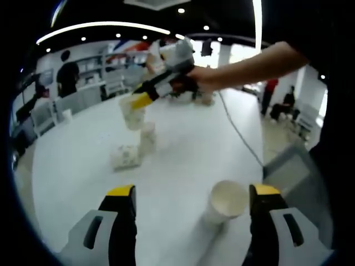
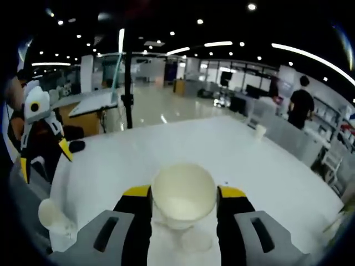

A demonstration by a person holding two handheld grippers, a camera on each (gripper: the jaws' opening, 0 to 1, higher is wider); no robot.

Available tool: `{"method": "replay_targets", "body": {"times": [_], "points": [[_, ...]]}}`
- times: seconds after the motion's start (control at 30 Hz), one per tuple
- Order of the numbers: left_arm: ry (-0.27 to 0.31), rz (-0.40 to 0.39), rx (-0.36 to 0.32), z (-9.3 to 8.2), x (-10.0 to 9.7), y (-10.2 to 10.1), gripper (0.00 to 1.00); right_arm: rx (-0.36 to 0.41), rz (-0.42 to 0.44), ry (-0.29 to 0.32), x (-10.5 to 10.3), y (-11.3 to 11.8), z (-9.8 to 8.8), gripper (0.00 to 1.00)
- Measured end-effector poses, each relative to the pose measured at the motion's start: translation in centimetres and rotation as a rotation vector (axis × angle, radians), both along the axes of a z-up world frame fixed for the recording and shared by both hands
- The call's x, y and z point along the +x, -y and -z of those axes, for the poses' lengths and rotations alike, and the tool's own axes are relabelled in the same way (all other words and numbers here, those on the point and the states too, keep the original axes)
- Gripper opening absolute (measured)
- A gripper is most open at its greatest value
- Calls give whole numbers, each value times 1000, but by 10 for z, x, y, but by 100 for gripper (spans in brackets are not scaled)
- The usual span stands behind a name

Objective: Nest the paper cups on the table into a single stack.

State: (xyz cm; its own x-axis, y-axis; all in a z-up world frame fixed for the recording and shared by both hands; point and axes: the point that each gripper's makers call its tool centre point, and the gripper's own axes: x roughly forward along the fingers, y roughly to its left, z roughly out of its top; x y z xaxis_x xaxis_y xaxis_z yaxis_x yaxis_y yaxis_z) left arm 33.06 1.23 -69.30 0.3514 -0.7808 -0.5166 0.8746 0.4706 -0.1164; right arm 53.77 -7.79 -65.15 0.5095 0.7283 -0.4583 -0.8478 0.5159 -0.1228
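Observation:
My left gripper point(image 1: 193, 193) is open and low over the white table point(image 1: 183, 149). A white paper cup point(image 1: 226, 200) stands between its jaws, close to the right one, touching neither. Farther off, my right gripper point(image 1: 140, 102) comes in from the right on a person's arm, shut on a paper cup point(image 1: 133, 115). That cup hangs just above an upright cup point(image 1: 147, 138), and another cup point(image 1: 125, 157) lies on its side beside it. In the right gripper view, my right gripper point(image 2: 183, 195) pinches the open-mouthed cup point(image 2: 183, 185). The left gripper point(image 2: 39, 130) and its cup point(image 2: 52, 216) sit at the left.
A cable point(image 1: 238, 130) runs across the table on the right. One small cup point(image 2: 259, 131) stands near the far table edge. Chairs point(image 1: 294, 172) and desks ring the table, and people stand in the background of the open office.

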Motion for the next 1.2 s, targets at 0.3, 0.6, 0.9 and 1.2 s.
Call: {"method": "replay_targets", "body": {"times": [0.3,0.6,0.9,1.2], "points": [[30,14,-15,-6,-4,4,87,50,-10,27,-33,11,-27,42],[66,23,-34,-15,-12,5,91,90,-21,34,-73,13,-52,41],[79,39,-53,-18,-21,2,98,123,-50,47,-107,6,-70,41],[97,53,-63,-20,-25,0,99,171,-86,65,-136,-3,-89,41]]}}
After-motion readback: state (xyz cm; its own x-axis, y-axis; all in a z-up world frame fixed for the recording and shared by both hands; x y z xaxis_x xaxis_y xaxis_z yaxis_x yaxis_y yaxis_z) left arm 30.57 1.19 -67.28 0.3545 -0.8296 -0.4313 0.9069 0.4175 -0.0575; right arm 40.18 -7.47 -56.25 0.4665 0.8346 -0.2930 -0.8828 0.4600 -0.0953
